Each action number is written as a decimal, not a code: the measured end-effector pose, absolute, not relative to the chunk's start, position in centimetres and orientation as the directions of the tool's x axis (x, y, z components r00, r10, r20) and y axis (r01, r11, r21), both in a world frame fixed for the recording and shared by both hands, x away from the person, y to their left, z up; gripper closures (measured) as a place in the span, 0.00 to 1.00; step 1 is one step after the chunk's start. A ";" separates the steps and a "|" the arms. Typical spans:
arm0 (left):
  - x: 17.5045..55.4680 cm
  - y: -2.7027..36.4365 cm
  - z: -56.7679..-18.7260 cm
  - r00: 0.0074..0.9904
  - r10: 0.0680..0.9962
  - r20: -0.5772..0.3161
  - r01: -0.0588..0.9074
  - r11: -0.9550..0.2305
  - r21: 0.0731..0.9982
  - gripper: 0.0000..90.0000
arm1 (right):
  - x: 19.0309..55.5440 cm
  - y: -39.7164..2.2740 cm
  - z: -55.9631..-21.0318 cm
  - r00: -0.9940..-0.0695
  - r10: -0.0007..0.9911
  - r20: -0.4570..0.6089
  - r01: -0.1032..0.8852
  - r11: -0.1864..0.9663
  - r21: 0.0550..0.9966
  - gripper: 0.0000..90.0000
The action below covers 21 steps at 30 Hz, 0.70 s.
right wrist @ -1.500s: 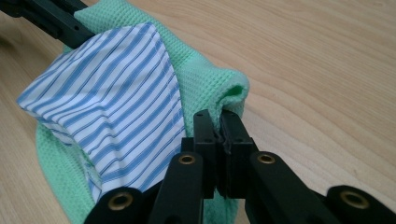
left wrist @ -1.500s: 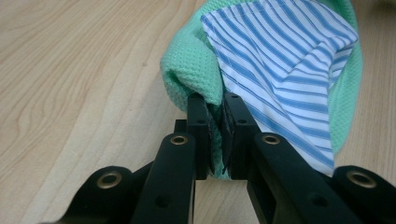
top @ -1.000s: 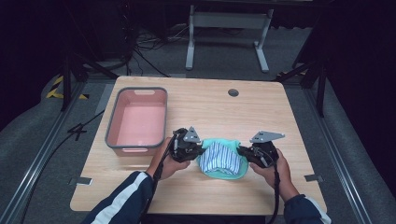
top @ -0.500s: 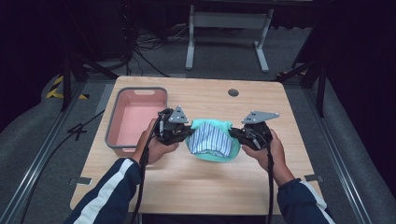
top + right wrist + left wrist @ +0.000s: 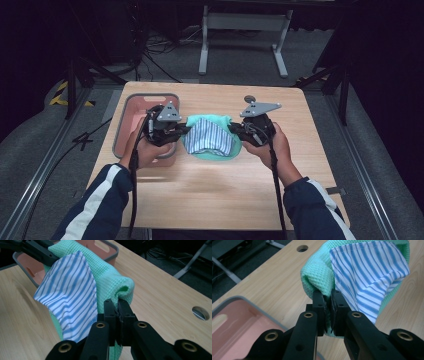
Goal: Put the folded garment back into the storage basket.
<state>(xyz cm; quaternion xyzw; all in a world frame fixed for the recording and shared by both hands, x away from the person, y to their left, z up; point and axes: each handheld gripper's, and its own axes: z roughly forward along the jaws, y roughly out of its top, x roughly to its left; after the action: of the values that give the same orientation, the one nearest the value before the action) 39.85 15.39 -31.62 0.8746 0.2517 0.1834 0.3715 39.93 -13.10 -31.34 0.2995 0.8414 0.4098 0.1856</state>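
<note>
A folded bundle hangs between both grippers above the table: a mint-green waffle cloth (image 5: 220, 151) with a blue-and-white striped cloth (image 5: 207, 136) lying on it. My left gripper (image 5: 186, 130) is shut on the bundle's left edge, where the green cloth (image 5: 317, 270) and the striped cloth (image 5: 372, 272) meet the jaws. My right gripper (image 5: 233, 131) is shut on the right edge, pinching the green cloth (image 5: 112, 277) beside the striped cloth (image 5: 72, 292). The left gripper (image 5: 37, 251) appears at the far side in the right gripper view.
A pink bin with a grey rim (image 5: 131, 102) stands on the left part of the wooden table (image 5: 210, 195), just left of the bundle; its inside (image 5: 234, 332) looks bare. A round hole (image 5: 248, 99) sits near the table's far edge.
Both grippers have carried the cloth bundle away from the person and leftward, lifting it toward the pink bin. Both grips have stayed shut.
</note>
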 end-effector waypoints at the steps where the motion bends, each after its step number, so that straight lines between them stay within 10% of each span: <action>1: 39.8 16.0 -31.4 0.798 0.589 0.126 0.312 -0.582 0.751 0.93 | 40.0 -12.7 -31.1 -0.756 0.651 -0.073 0.344 0.490 0.801 0.97; 21: 38.5 24.7 -29.2 0.692 0.707 0.147 0.366 -0.520 0.772 0.93 | 41.9 -2.9 -28.2 -0.825 0.559 -0.085 0.267 0.518 0.812 0.97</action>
<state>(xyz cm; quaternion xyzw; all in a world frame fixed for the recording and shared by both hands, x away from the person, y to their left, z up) 38.51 24.66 -29.20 0.8411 0.3188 0.2287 0.3722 41.94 -2.86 -28.25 0.2419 0.8543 0.4270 0.1709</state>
